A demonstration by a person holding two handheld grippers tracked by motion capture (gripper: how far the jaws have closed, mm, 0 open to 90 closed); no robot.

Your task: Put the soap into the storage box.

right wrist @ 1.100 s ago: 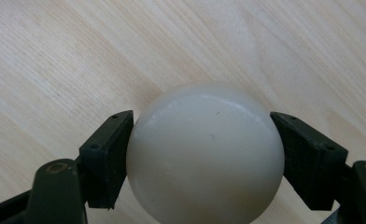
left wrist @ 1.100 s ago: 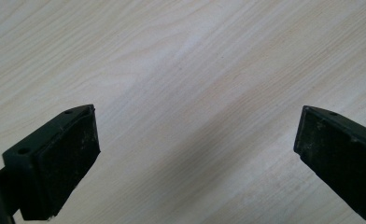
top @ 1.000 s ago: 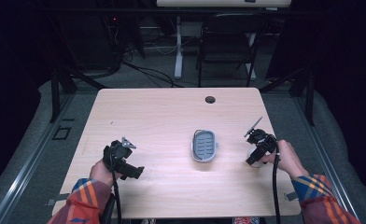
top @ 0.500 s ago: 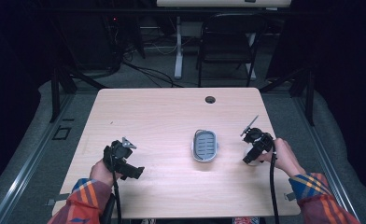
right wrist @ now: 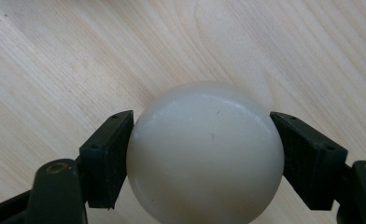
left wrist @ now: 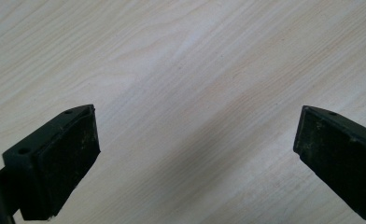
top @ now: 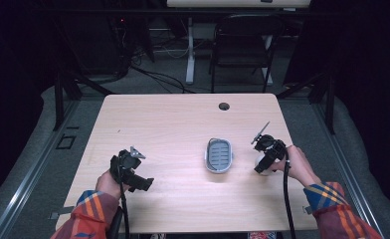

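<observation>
Gripping: a white ball (right wrist: 204, 154) is clamped between the jaws of the right claw (right wrist: 202, 140), a pad pressed against each side.
Ball position: held inside the right claw, at or just above the bench (top: 173, 129); contact with the wood cannot be told.
Left claw (left wrist: 195, 154): jaws spread wide, nothing between them, bare wood beneath.
Step in hand: the grasp is judged complete, the lift not yet begun.
Next move: a steady lift is called for, then a carry toward the grey tray (top: 218, 155) lying near the right claw's left side.
Surface: pale wood grain, smooth.
Room: dark, with a chair (top: 243, 47) and cables (top: 158, 77) seen beyond the bench.
</observation>
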